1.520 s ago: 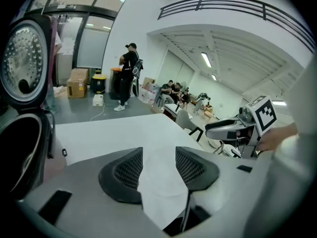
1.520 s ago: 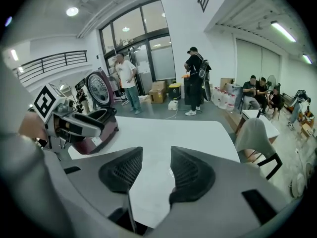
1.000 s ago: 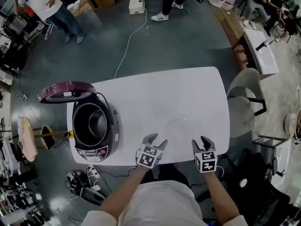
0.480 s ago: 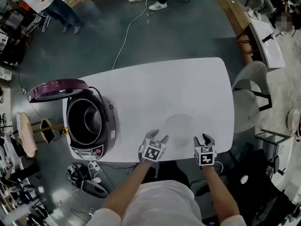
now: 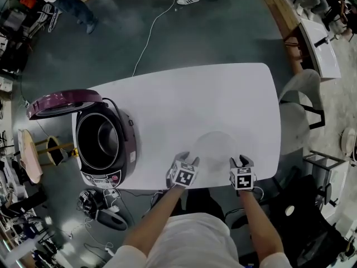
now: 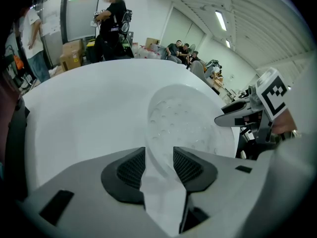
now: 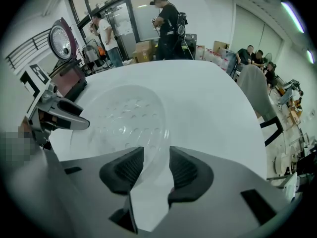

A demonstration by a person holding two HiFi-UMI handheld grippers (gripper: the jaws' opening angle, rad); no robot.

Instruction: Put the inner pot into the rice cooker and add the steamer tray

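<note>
Head view puts the clear steamer tray [image 5: 215,148] flat on the white tabletop [image 5: 195,99], directly between the two tools. The left hand-held gripper [image 5: 188,160] is at its left rim and the right hand-held gripper [image 5: 241,161] at its right rim. Both point steeply down, and their jaws have just been closing. Each gripper view shows the thin rim running between the pads with a gap left, so neither clamps it yet. Well off to the left of the left hand-held gripper stands the rice cooker [image 5: 129,149], its lid [image 5: 64,102] raised and the inner pot [image 5: 100,141] apparently already seated inside. The rim looks thin and slick, so one side could bite before the other. That would tilt the tray or skid it toward the near tabletop edge, or let it slip free in the lift.
</note>
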